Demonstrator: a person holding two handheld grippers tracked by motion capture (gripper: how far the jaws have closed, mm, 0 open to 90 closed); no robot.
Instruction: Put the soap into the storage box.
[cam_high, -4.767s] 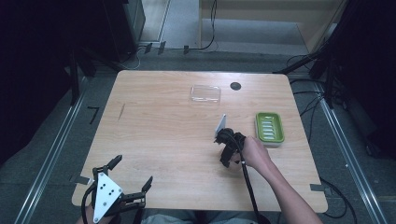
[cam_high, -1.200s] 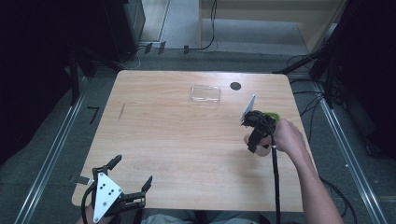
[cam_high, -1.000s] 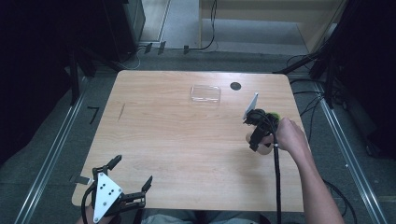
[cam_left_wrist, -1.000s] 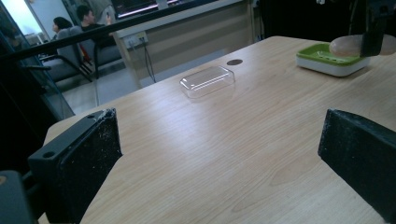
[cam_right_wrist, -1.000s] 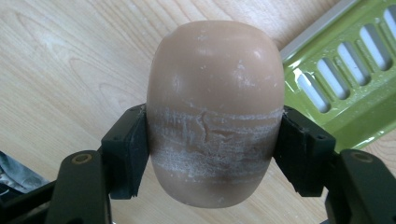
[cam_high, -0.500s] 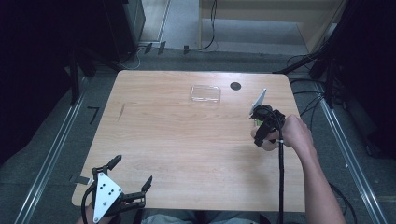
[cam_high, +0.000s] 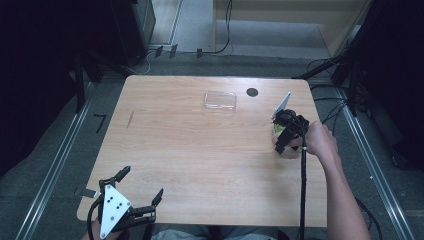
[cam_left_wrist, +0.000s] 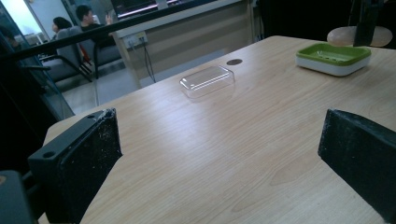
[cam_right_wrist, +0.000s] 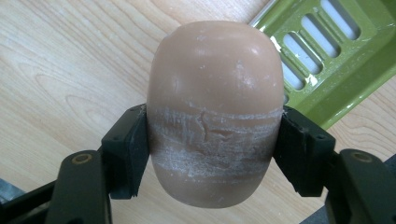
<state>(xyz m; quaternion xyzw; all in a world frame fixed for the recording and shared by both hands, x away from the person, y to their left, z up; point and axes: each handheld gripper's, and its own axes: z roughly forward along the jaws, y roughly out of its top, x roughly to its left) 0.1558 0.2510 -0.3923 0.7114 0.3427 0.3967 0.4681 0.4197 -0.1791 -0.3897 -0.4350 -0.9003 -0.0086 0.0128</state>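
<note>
We are carrying pale pink oval soap bar (cam_right_wrist: 215, 112), clamped between right gripper (cam_right_wrist: 212, 154) fingers, now arriving beside green slotted soap dish (cam_right_wrist: 327, 51) (earlier mid-table); placing comes next. Left gripper (cam_left_wrist: 224, 158) resting wide, empty.

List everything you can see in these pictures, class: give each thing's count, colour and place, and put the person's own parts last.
Table: one, light wood, centre of the high view.
Soap bar: one, beige, clamped between the right gripper's jaws beside the dish.
Soap dish: one, green on a white base, right side of the table.
Clear lid: one, transparent, far middle of the table.
Black disc: one, far edge of the table.
Left gripper: black, near left corner, jaws apart.
Right gripper: black, over the dish.
Right hand: one, holding the right gripper.
</note>
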